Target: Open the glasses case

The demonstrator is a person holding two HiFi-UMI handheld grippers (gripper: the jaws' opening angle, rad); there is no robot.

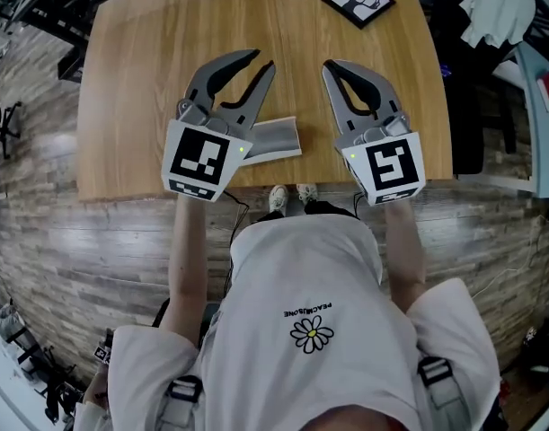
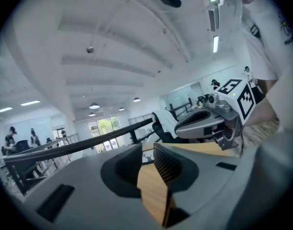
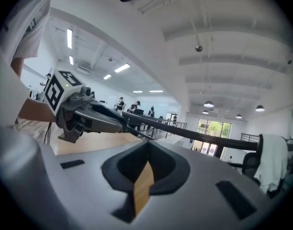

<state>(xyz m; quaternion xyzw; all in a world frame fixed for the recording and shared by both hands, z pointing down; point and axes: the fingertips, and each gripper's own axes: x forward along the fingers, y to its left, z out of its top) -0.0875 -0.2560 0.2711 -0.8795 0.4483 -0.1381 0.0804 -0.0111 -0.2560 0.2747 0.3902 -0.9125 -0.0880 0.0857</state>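
- white daisy-print shirt [image 1: 303, 329] nearest; beyond it, both grippers hang over the light wooden table [image 1: 139, 79].
- left gripper [image 1: 261, 61] is a crack apart, empty; right gripper [image 1: 330, 65] is closed, empty.
- flat grey glasses case [image 1: 276, 138] lies crosswise below, between them, nearer my left.

Wooden table [image 1: 139, 79]: grey glasses case [image 1: 276, 138] near front edge; black square card [image 1: 358, 0] at far edge.
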